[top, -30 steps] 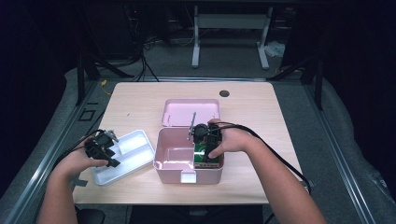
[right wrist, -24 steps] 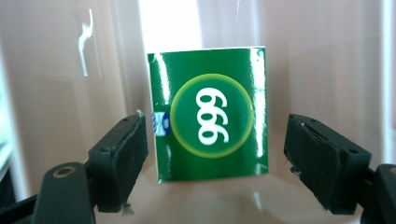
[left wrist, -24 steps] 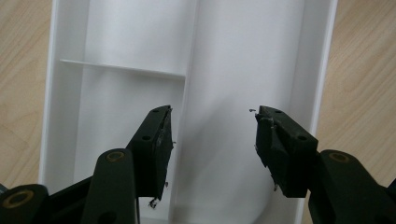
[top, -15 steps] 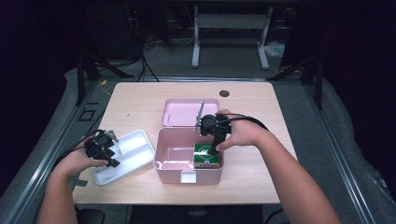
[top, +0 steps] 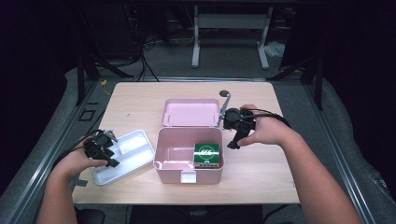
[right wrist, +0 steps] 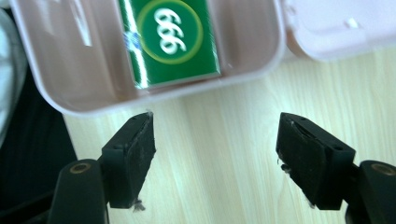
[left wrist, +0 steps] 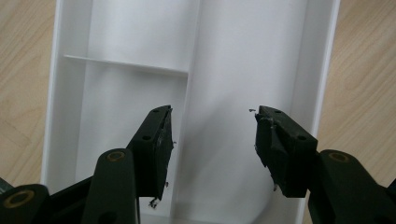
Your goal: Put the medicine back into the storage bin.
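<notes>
Beside the pink box [top: 188, 158] lies a white tray [top: 126, 156], nothing between them

A storage box [top: 168, 156] is sitting open near the front middle of the table [top: 140, 100], its lid [top: 190, 112] lying flat behind it. A small carton [top: 207, 155] is lying inside the box, in its right part. A divided tray [top: 133, 151] is resting just left of the box, close to the table's front-left edge.
</notes>
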Available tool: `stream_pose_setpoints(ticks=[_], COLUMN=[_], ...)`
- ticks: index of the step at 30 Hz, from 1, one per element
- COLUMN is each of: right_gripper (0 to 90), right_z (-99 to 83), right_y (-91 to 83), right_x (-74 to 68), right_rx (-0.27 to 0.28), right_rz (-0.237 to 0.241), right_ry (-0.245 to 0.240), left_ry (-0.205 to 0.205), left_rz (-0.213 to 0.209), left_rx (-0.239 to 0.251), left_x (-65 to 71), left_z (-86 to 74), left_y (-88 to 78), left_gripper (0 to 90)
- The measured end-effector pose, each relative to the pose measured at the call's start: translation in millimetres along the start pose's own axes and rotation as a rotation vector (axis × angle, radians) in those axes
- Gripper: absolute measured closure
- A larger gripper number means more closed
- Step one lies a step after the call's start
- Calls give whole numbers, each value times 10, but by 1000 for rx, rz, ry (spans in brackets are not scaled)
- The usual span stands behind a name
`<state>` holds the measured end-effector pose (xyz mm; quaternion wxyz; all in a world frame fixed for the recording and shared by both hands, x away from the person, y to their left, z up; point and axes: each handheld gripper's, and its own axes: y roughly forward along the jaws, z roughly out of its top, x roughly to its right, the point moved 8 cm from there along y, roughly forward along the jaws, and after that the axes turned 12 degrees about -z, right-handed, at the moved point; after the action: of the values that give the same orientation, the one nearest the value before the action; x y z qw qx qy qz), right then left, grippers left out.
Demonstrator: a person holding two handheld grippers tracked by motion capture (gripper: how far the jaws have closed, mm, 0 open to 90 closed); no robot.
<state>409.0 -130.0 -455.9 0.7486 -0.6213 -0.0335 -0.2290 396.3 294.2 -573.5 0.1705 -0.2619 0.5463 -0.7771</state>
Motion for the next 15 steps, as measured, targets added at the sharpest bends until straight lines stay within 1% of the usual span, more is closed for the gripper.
stream_pose_setpoints(ticks=[1, 2, 3, 4, 5, 6, 8, 9, 10, 11, 13, 14, 15], right_gripper=[277, 277, 279, 279, 282, 282, 282, 290, 293, 293, 303, 306, 309], right_z=[-45, -45, -128, -128, -198, -236, -266, -309, -331, -331, -390, -414, -439], right_y=[-4, -4, -1, -1, 16, 21, 30, 52, 58, 58, 97, 106, 116], right_x=[26, 26, 42, 42, 49, 56, 54, 57, 53, 53, 50, 41, 39], right_rx=[2, 2, -1, -1, 1, -6, -6, 6, 9, 9, 21, 18, 13], right_rz=[-23, -23, -24, -24, -24, -31, -29, -44, -40, -40, -52, -46, -52], right_ry=[10, 10, 42, 42, 64, 68, 76, 100, 110, 110, 137, 143, 150], left_ry=[-2, -2, -1, -2, -2, -2, 0, 1, -1, -1, -3, -4, -4], left_rz=[0, -2, 0, 1, 4, 1, 4, 0, 2, 2, -1, -1, -1], left_rx=[0, -2, -4, -3, -2, -3, -3, -2, -2, -2, -3, -1, -1], left_x=[-1, -1, -4, -2, -2, 0, -1, 1, -2, -2, -1, -1, -1], left_z=[-3, -6, -7, -6, -5, -1, 0, 2, 3, 3, -1, -2, -2], left_y=[0, 1, 1, 0, -2, 1, 0, 3, 6, 6, 7, 6, 6], left_gripper=[465, 465, 465, 465, 465, 465, 466, 466, 466, 466, 468, 468, 468])
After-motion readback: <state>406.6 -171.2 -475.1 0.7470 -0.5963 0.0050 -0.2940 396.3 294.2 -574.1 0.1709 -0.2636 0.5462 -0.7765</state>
